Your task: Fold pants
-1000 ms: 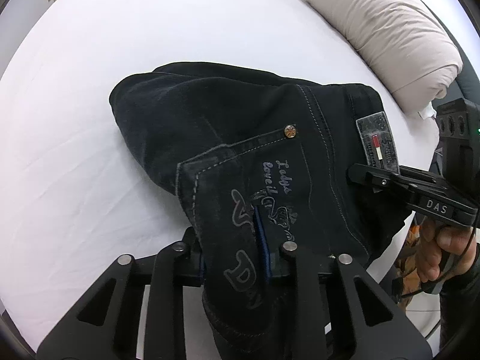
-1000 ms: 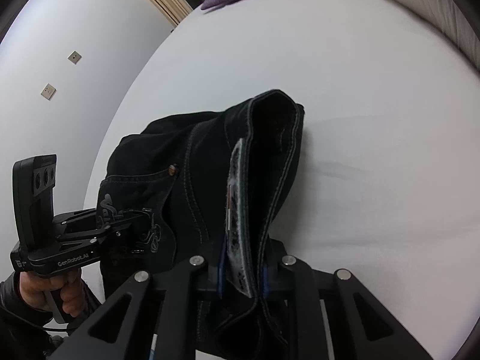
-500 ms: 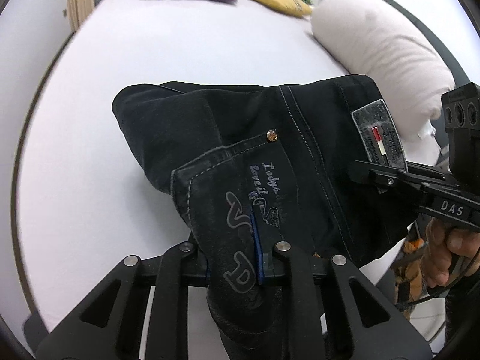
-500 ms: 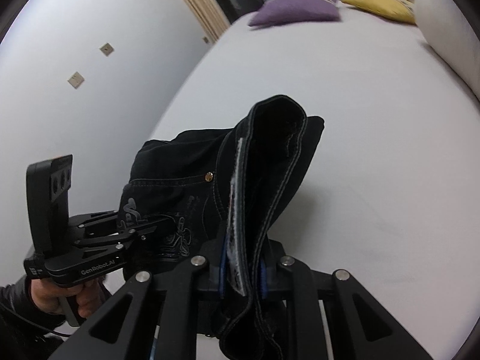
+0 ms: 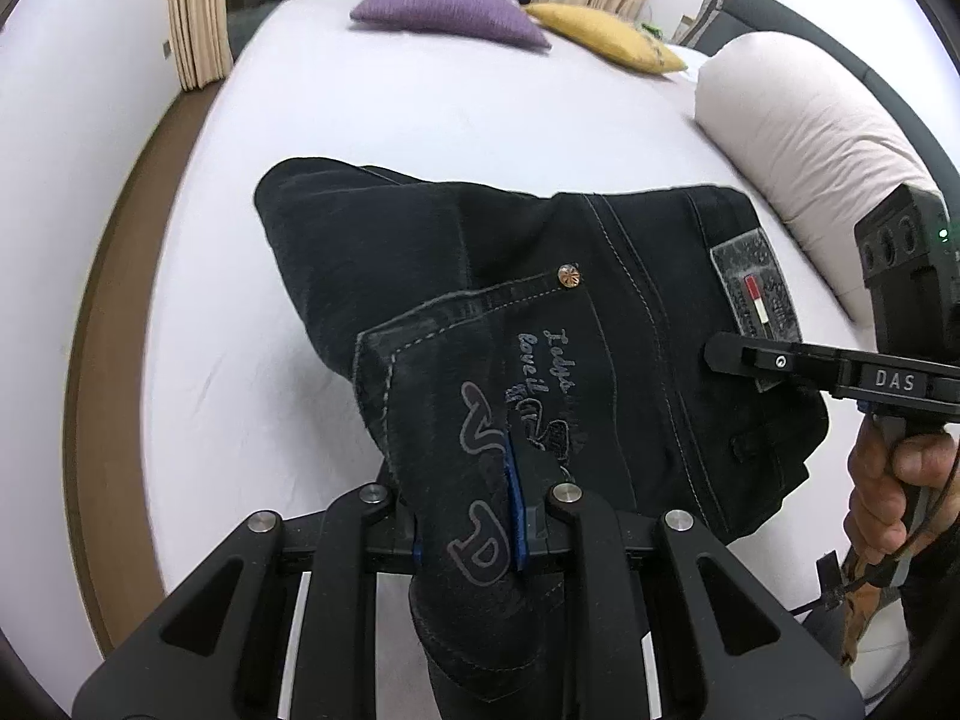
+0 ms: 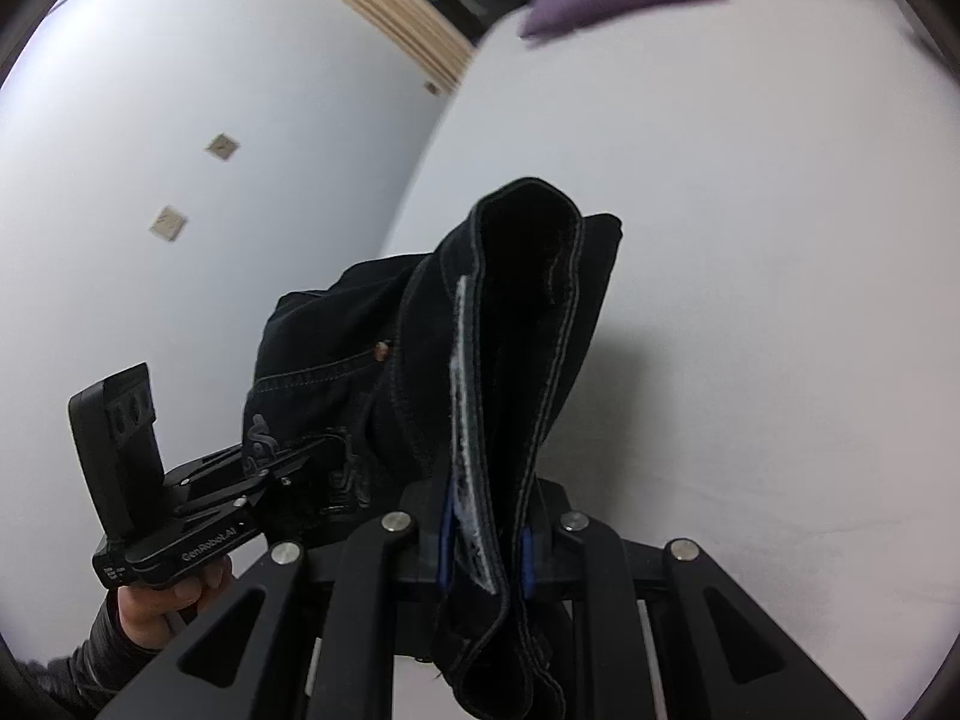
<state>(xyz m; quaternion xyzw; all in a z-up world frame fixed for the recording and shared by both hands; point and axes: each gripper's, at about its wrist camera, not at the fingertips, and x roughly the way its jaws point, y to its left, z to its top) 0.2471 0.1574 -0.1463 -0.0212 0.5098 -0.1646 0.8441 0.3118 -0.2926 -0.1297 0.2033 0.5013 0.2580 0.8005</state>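
Observation:
The black jeans (image 5: 540, 312) are folded into a thick bundle and held up off the white bed (image 5: 420, 114). My left gripper (image 5: 474, 516) is shut on the back pocket end with its printed letters. My right gripper (image 6: 483, 546) is shut on the waistband edge beside the grey label (image 6: 462, 396). The right gripper also shows in the left wrist view (image 5: 756, 360), clamped at the label (image 5: 753, 288). The left gripper shows in the right wrist view (image 6: 288, 468) at the lower left. The far end of the bundle hangs toward the sheet.
A purple cushion (image 5: 444, 12) and a yellow cushion (image 5: 606, 42) lie at the far end of the bed. A large beige pillow (image 5: 810, 144) lies on the right. A brown bed edge (image 5: 102, 360) and white wall run along the left.
Both grippers have lifted the folded jeans higher and tilted up, so the far cushions and the wall came into view. The grips have not changed.

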